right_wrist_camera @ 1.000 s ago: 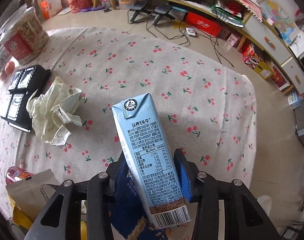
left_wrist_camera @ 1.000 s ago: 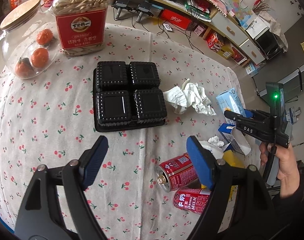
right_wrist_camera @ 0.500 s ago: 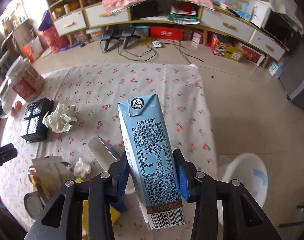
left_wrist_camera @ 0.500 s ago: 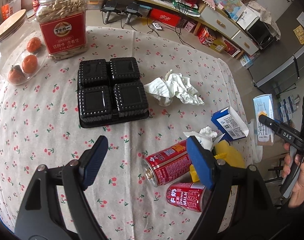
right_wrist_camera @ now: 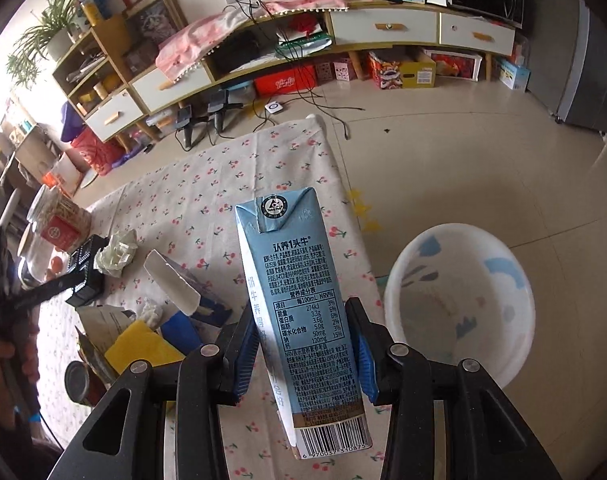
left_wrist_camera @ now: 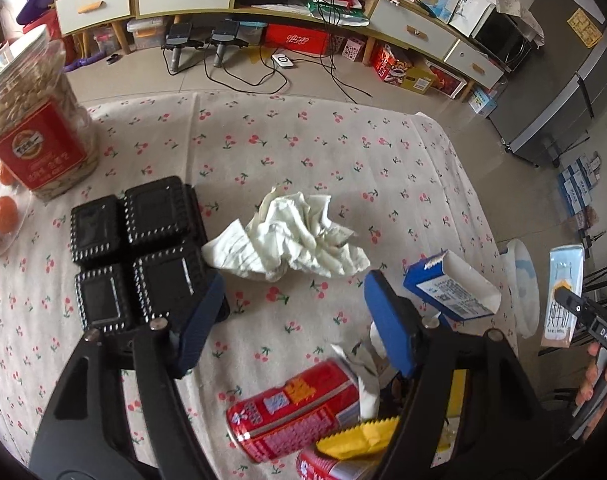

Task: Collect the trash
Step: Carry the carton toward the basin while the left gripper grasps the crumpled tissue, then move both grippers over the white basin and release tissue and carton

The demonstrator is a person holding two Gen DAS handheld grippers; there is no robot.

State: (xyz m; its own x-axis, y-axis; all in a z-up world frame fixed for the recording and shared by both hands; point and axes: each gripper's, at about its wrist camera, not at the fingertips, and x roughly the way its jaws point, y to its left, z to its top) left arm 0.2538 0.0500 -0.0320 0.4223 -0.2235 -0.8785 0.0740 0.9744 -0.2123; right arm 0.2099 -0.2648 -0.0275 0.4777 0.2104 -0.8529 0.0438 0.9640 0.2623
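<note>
Right gripper [right_wrist_camera: 303, 344] clamping the blue milk carton [right_wrist_camera: 299, 304] beside the white basin [right_wrist_camera: 459, 304]; left gripper [left_wrist_camera: 291, 316], jaws closing on nothing, above the table beside it

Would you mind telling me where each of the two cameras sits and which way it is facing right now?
Left wrist: on the left gripper, angled down at the table; its jaws are closing on nothing above the crumpled paper and red can; a hand shows at right.
Right wrist: on the right gripper, looking down past the table edge at the white bin, clamping the milk carton.
Both show paper, carton, bin.
</note>
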